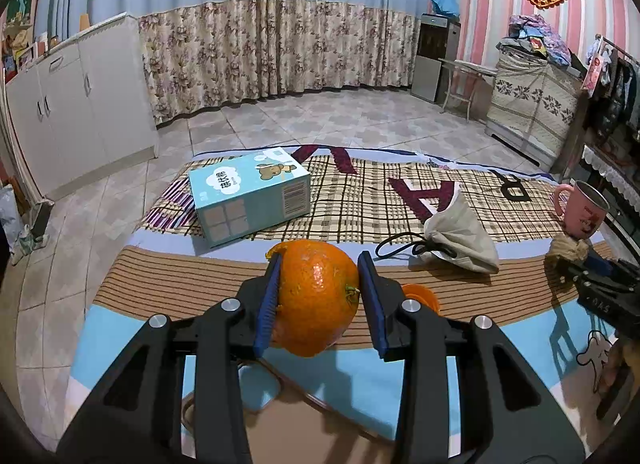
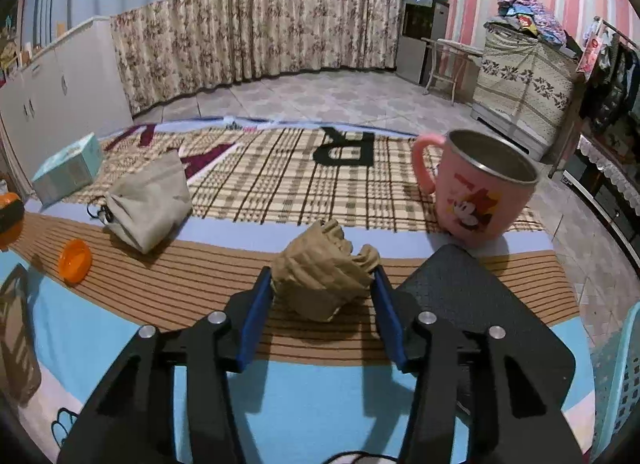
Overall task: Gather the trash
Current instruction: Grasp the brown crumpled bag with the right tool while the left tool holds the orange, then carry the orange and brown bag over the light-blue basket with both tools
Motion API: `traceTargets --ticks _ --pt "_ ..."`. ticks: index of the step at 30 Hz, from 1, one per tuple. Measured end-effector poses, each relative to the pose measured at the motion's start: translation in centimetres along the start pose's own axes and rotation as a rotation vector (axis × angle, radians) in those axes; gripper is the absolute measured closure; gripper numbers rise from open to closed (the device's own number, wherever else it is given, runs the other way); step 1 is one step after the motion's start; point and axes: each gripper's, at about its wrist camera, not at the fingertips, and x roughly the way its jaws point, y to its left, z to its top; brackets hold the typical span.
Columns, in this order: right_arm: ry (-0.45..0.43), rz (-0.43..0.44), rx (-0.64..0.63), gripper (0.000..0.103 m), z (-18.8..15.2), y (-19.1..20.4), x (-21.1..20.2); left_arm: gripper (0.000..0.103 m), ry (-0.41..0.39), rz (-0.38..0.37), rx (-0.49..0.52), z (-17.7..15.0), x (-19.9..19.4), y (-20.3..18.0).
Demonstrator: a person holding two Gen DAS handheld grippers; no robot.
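My left gripper is shut on a large piece of orange peel and holds it above the blanket-covered table. A small cup of orange peel lies just right of it, also in the right wrist view. My right gripper is shut on a crumpled brown paper wad, which rests on the striped band. In the left wrist view the wad and the right gripper show at the far right.
A light-blue tissue box stands at the back left. A grey drawstring pouch with a black cord lies in the middle. A pink mug stands at the right. A black pad lies under my right gripper. A blue basket is at the right edge.
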Motion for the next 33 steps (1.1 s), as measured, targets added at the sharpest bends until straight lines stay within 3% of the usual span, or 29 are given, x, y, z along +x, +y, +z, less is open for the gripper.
traceTargets --ticks 8,14,17,20,25,33 --pt "-0.082 -0.015 0.042 0.054 -0.7 -2.9 -5.0 0.067 -0.013 0.001 0.024 -0.2 -0.7 -0.9" --pt "-0.117 -0.062 0.112 0.054 -2.7 -8.0 -9.9 0.067 -0.065 -0.007 0.095 -0.7 -3.0 -4.4" --pt "-0.134 -0.105 0.132 0.054 -4.2 -10.6 -12.5 0.067 -0.068 -0.051 0.127 -1.0 -4.2 -6.8" --pt "-0.145 -0.140 0.160 0.054 -5.6 -13.7 -14.9 0.067 -0.096 -0.081 0.197 -1.3 -6.0 -10.3" --pt "-0.145 -0.187 0.234 0.054 -7.4 -20.2 -18.2 0.067 -0.094 -0.174 0.227 -1.9 -8.1 -15.6" --pt "-0.129 -0.268 0.285 0.054 -9.7 -27.7 -20.3 0.067 -0.071 -0.317 0.306 -3.6 -9.9 -27.1"
